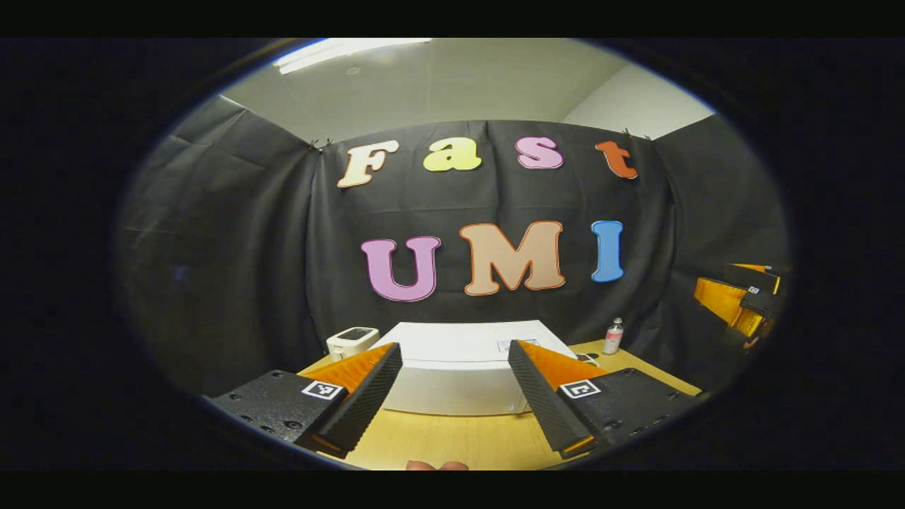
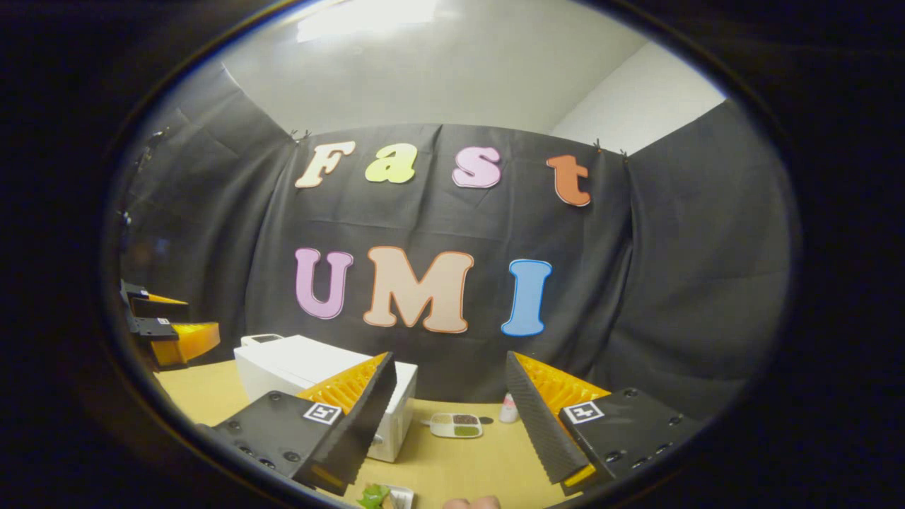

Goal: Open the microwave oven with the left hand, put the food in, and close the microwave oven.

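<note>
While held above the near edge of the tabletop (image 1: pixel 452 438), left gripper (image 1: pixel 456 385) spread wide, nothing between the fingers. Microwave (image 1: pixel 459 367) straight ahead in the gap, white, door shut, sitting on the tabletop toward the back wall. Small white device (image 1: pixel 351 341) just left of the microwave, at the back. Small bottle (image 1: pixel 613 336) with a red label well right of the microwave, near the cloth. Right gripper (image 1: pixel 742 300) far off at the right edge of the left gripper view, raised above the tabletop.

Right gripper (image 2: pixel 449 413) likewise spread wide and empty in the right gripper view. Microwave (image 2: pixel 311 375) to the left there, partly behind the left finger, seen from a corner. Tray (image 2: pixel 456 425) with sectioned food flat on the tabletop (image 2: pixel 452 466), between the fingers, right of the microwave and apart from it. Bottle (image 2: pixel 508 408) just right of the tray, near the right finger. Something green with a white wrapper (image 2: pixel 385 496) at the bottom edge, too cropped to tell. Left gripper (image 2: pixel 166 325) at the far left edge, raised.
</note>
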Demonstrator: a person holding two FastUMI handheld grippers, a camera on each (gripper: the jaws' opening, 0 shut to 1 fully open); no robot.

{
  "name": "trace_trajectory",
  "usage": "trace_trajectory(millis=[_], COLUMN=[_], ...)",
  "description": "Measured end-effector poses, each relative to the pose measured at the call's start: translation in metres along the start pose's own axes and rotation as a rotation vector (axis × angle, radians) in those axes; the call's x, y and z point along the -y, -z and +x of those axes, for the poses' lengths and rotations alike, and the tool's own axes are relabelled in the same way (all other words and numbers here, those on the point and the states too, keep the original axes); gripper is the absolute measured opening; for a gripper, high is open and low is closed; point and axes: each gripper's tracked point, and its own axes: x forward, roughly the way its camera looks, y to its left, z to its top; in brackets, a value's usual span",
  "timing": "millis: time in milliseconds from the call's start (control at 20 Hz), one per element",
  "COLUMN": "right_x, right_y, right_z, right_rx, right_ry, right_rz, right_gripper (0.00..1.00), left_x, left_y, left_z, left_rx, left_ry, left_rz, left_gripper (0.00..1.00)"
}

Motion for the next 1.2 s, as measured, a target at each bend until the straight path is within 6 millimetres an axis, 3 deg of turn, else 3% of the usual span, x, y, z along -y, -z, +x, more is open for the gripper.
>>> trace_trajectory(millis=[800,1200], right_x=[-0.004,0.006], right_y=[0.004,0.005], right_z=[0.004,0.001], right_rx=[-0.001,-0.013], right_ry=[-0.001,0.025], right_rz=[0.026,0.010], right_gripper=[0.96,0.97], left_x=[0.001,0.014], left_y=[0.009,0.036], left_z=[0.001,0.013], left_rx=[-0.016,-0.043], left_ry=[-0.008,0.024], left_rz=[0.016,0.029], left_gripper=[0.95,0.95])
